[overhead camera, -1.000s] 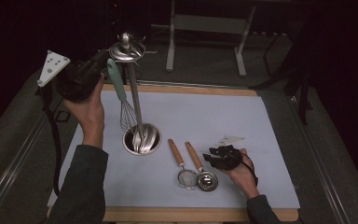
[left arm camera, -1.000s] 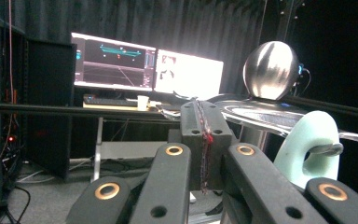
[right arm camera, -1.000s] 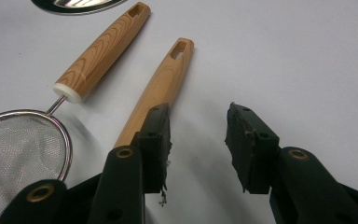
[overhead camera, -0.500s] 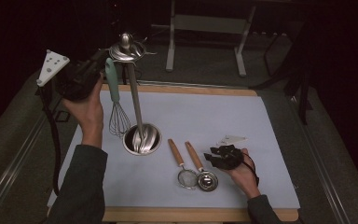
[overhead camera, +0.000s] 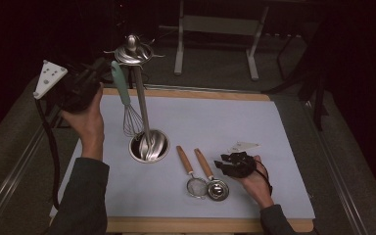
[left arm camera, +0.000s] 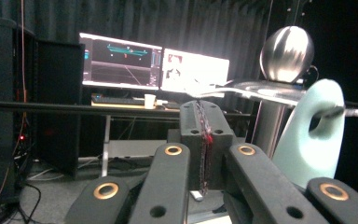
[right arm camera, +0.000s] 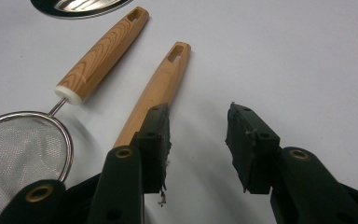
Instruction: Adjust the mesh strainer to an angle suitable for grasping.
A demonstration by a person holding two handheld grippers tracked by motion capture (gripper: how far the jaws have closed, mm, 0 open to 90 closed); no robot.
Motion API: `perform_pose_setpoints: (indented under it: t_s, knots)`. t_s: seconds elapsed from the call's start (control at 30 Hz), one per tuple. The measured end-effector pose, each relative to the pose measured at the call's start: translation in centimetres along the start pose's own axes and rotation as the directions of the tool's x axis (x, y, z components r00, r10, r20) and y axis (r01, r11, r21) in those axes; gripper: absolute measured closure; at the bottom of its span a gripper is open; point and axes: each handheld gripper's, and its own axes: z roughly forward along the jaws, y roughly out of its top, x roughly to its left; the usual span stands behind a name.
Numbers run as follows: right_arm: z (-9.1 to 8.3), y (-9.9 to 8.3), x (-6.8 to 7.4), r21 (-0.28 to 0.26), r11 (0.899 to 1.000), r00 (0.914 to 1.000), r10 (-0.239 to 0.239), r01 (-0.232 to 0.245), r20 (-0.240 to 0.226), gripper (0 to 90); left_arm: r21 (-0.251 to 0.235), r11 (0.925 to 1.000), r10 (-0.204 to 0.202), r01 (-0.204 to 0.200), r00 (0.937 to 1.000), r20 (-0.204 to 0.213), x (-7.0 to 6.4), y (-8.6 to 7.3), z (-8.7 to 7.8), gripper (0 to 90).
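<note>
A steel utensil stand rises from a round base on the white mat. A whisk with a mint handle hangs by its loop from a hook at the stand's top. My left gripper is held up just left of that handle, jaws shut with nothing between them. My right gripper rests low on the mat, open and empty. Its left jaw lies over a wooden handle of a small steel ladle. Beside it lies a wooden-handled strainer.
The white mat lies on a wooden board, with bare mat to the right and back. Beyond the far edge stand a metal frame and, in the left gripper view, lit monitors on a desk.
The hanging whisk has swung a little left and then back right under its hook. Both grippers stay where they were.
</note>
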Motion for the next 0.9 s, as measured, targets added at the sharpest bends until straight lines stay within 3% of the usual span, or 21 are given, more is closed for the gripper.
perform_pose_setpoints:
  t_s: [0.4,0.9]
  knots:
    - [0.0,0.1,0.1,0.002,1.000,1.0000,-0.002,0.002,-0.004,58.7,0.021,0.9997,-0.013,0.013,0.9999,0.008,0.8,-2.5,-1.5,86.0]
    - [-0.1,0.1,0.2,0.001,1.000,1.0000,0.002,-0.002,-0.007,58.9,0.105,0.9944,-0.012,0.014,0.9998,-0.015,1.9,-7.5,-2.9,84.4]
